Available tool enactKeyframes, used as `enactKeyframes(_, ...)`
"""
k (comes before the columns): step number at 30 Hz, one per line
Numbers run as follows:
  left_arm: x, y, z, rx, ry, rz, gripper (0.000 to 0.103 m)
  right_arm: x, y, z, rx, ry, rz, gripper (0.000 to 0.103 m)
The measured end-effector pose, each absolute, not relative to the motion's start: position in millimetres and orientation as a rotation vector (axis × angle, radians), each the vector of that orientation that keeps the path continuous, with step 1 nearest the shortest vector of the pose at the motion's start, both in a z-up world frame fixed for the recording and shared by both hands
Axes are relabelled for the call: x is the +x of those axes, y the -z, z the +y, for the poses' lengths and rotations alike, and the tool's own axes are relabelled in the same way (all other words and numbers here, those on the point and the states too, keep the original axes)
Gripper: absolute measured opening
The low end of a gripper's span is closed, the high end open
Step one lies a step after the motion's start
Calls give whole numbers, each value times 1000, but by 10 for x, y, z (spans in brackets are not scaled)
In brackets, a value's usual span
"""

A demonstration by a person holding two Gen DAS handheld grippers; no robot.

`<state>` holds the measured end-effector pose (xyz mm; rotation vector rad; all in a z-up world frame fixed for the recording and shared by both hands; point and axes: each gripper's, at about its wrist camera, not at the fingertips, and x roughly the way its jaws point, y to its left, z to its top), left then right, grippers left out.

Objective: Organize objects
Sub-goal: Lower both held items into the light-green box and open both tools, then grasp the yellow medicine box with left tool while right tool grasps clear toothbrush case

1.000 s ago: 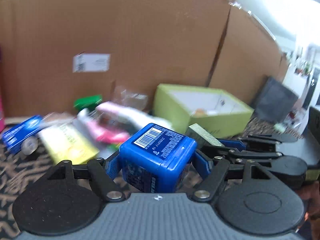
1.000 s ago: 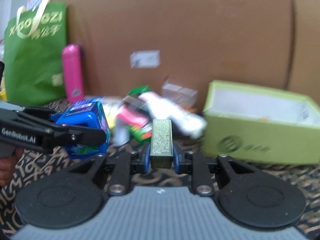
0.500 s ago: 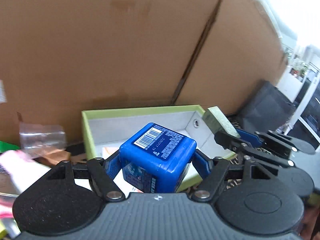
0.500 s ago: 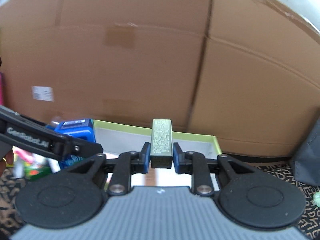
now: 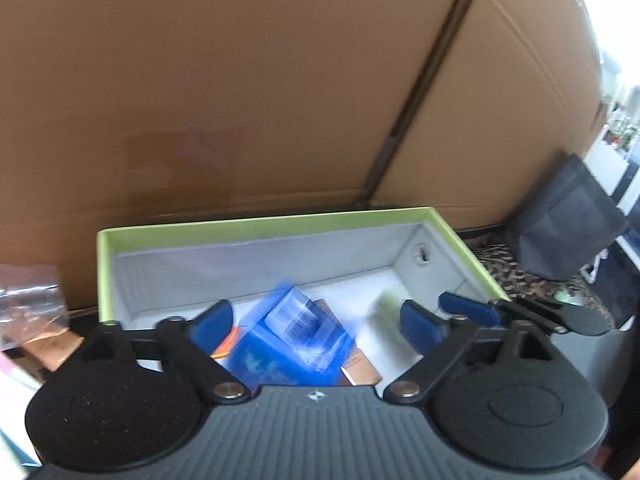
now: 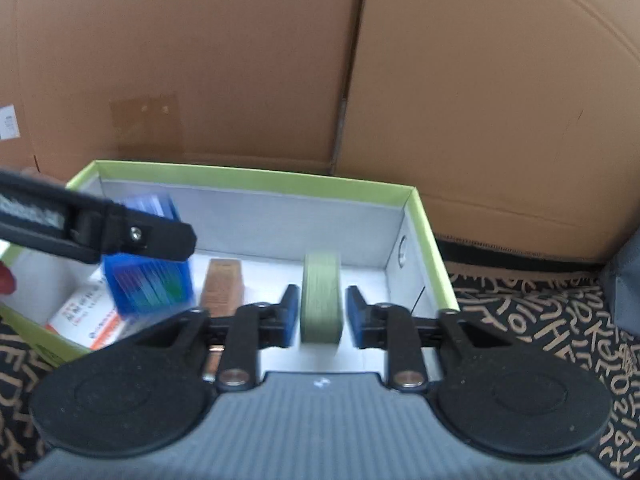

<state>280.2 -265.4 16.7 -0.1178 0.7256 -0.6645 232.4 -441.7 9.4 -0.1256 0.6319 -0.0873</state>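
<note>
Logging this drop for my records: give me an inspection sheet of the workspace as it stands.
Surface: patterned cloth.
Job's things: blue box and olive box, both blurred, over the green tray; brown box and white-orange packet lie inside.
Clutter: clear plastic left of tray.
Grippers: left gripper open; right gripper open, pads clear of the olive box.
Cables: nothing seen.
Surroundings: cardboard wall, dark bag.

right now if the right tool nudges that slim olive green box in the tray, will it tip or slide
Probably tip: the slim olive green rectangular box looks tall and narrow, apparently on a thin end. It seems stiff cardboard, likely light. It is motion-blurred between the open right tool, so it may not be settled in the lime green cardboard tray.
</note>
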Motion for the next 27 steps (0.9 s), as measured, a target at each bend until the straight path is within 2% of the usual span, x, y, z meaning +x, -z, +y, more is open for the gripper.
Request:
enactKeyframes(2,2797,-211,-2656,-119,673,709,94,2250,-113,-4423,-139,98,572,83)
enactKeyframes(8,2640,-455,-2466,-164,659,618,95,1855,-370,-4378,-199,115,434,103)
enactKeyframes(17,1828,-775,-1728,-185,582,475,99,1110,-691,-3932,-153,30,271,103)
enactKeyframes(27,1188,-387,-733,-218,397,529,99,638,-560,-3091,-69,-161,286,103)
